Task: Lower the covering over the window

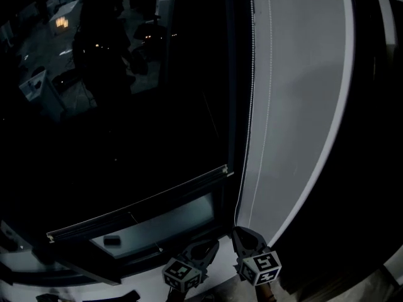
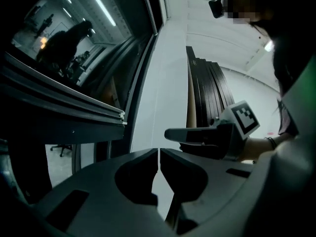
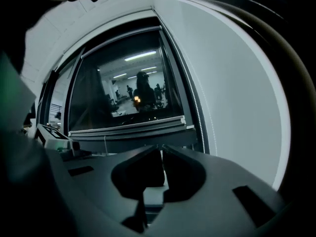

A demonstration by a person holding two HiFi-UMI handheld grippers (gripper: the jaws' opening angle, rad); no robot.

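The dark roller blind (image 1: 126, 106) covers most of the window. Its pale bottom rail (image 1: 138, 204) hangs a little above the sill, with a lighter gap of glass (image 1: 170, 222) under it. A white bead chain (image 1: 252, 106) runs down the window's right edge. At the bottom of the head view, my left gripper (image 1: 213, 244) and right gripper (image 1: 238, 231) sit side by side, both shut and empty. The right one's tips are close to the chain's lower end. In the right gripper view, the chain (image 3: 195, 107) hangs to the right of the shut right gripper (image 3: 161, 149). The left gripper (image 2: 159, 154) sees the rail (image 2: 64, 116).
A white wall panel (image 1: 302, 106) stands right of the chain, with dark slats (image 2: 207, 88) beyond it. A small dark object (image 1: 112, 240) lies on the sill (image 1: 145, 282). The glass reflects a lit room and a person's silhouette (image 3: 143, 90).
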